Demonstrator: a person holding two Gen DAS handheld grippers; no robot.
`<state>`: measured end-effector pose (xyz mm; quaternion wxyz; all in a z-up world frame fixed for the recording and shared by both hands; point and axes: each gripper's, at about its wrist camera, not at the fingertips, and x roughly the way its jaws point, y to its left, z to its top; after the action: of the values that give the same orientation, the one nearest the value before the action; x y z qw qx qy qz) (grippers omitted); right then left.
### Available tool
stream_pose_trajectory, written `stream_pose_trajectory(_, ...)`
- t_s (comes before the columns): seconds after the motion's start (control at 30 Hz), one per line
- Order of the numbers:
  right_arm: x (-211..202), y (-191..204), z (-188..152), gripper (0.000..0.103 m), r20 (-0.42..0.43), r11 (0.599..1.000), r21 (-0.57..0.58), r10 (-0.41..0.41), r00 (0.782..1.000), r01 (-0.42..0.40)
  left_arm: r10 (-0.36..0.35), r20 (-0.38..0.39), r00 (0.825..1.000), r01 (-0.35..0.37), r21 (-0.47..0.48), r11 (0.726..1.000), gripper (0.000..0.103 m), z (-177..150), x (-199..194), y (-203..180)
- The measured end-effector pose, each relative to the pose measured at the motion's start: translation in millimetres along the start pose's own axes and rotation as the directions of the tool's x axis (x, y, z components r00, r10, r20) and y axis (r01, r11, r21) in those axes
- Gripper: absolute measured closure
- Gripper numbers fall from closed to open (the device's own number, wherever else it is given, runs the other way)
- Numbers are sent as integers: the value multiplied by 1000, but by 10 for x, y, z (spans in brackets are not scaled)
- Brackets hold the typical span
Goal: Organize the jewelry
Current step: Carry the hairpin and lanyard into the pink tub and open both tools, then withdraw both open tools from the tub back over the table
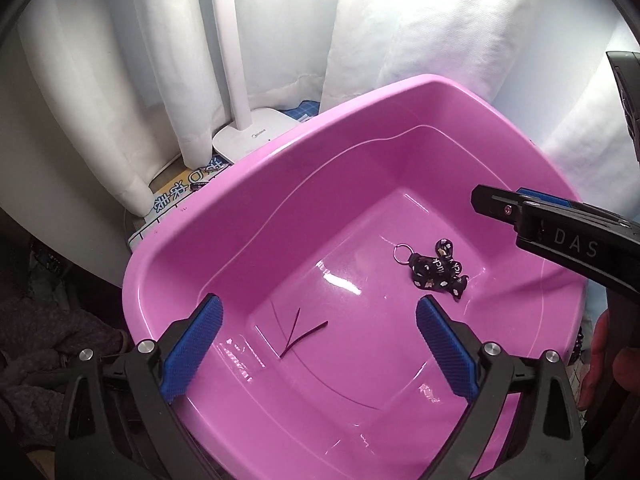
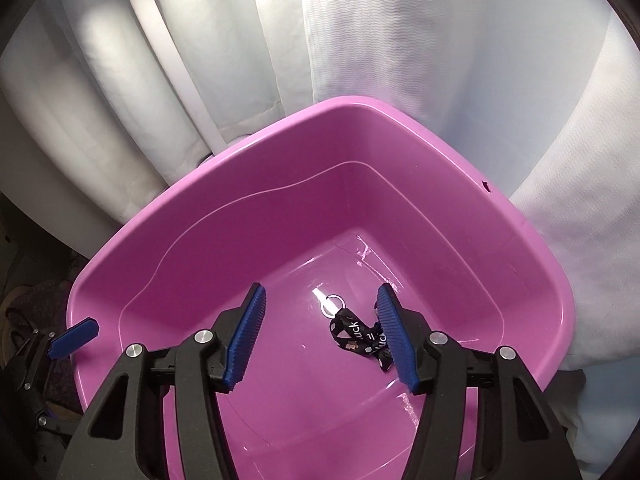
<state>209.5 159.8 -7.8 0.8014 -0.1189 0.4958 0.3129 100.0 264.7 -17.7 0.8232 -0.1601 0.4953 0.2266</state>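
Left claw [image 1: 320, 344] wide open and empty over pink basin [image 1: 192, 248], right claw [image 2: 320, 334] parted, holding nothing, black lanyard keychain [image 2: 360, 332] on basin floor at its two o'clock

keychain strap [image 1: 436, 270] in basin [image 1: 224, 208], lamp [image 1: 248, 132] behind

— What stands behind your work area?
— A white curtain [image 1: 120, 80] hanging in folds, and a white lamp [image 1: 256, 132] whose base rests by its hem, the stem rising upright.
— And beneath the lamp?
— A printed sheet [image 1: 180, 196] with blue characters, partly hidden. Dark cloth [image 1: 48, 340] lies at your left.
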Motion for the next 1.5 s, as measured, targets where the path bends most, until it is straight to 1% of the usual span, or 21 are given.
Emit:
stream_pose_trajectory(0.2, -8, 10, 7, 45, 4, 1000, 13, 9, 1000, -9, 6, -3, 1000, -6, -5, 1000, 8, -4, -9, 10)
stream_pose_trajectory(0.57, -88, 8, -50, 45, 17, 1000, 23, 4, 1000, -4, 10, 22, 1000, -10, 1, 1000, 7, -26, -137, 52)
stream_pose_trajectory(0.73, -219, -17, -111, 45, 39, 999, 39, 9, 999, -11, 6, 34, 999, -6, 2, 1000, 7, -38, -205, 97)
stream_pose_trajectory(0.9, -384, -56, -254, 43, 74, 998, 65, 12, 997, -17, -3, 40, 999, 2, 21, 1000, 7, -75, -233, 91)
stream_pose_trajectory(1.0, -482, -69, -375, 43, 91, 997, 82, 2, 996, -10, -11, 41, 999, 9, 42, 999, 7, -114, -256, 73)
stream_pose_trajectory(1.13, -690, -85, -592, 43, 135, 992, 122, 3, 991, -19, -27, 58, 998, 23, 71, 997, 7, -169, -345, 47)
stream_pose_trajectory(1.2, -784, -94, -733, 41, 152, 989, 145, -4, 988, -18, -37, 69, 997, 30, 90, 995, 7, -195, -398, 33)
stream_pose_trajectory(1.37, -981, -136, -1207, 41, 188, 970, 244, -44, 981, -3, -72, 104, 992, 54, 171, 984, 7, -304, -565, -69)
stream_pose_trajectory(1.5, -1121, -168, -1689, 41, 191, 946, 320, -113, 975, 47, -123, 117, 986, 90, 252, 964, 7, -462, -698, -196)
